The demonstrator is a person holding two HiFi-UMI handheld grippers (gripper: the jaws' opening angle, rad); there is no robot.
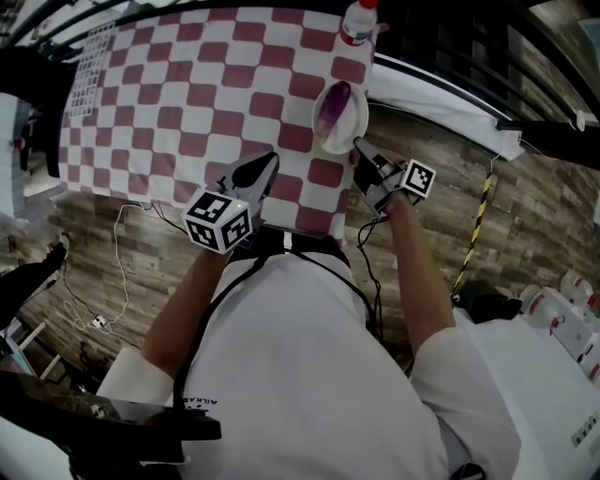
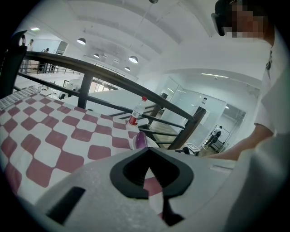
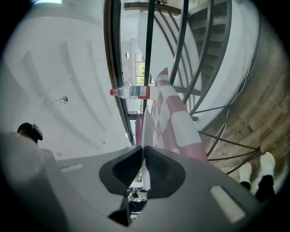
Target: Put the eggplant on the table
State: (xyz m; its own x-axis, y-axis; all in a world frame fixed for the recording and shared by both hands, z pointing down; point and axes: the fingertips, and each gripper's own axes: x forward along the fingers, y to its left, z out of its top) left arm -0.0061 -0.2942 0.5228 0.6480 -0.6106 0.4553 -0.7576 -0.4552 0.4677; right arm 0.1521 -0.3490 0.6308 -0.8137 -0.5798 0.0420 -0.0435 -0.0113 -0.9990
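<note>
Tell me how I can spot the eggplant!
Find the big red-and-white checkered table. At its right edge, the right claw pinches the rim of a white plate. The eggplant lies in that plate: it is the only shiny purple thing, unlike the red-capped bottle farther back.

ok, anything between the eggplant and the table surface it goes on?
Only the white plate under the eggplant, clamped at its rim by the right gripper, at the right edge of the checkered cloth in the head view. The cloth beside it is bare. The bottle stands at the far edge, apart.
</note>
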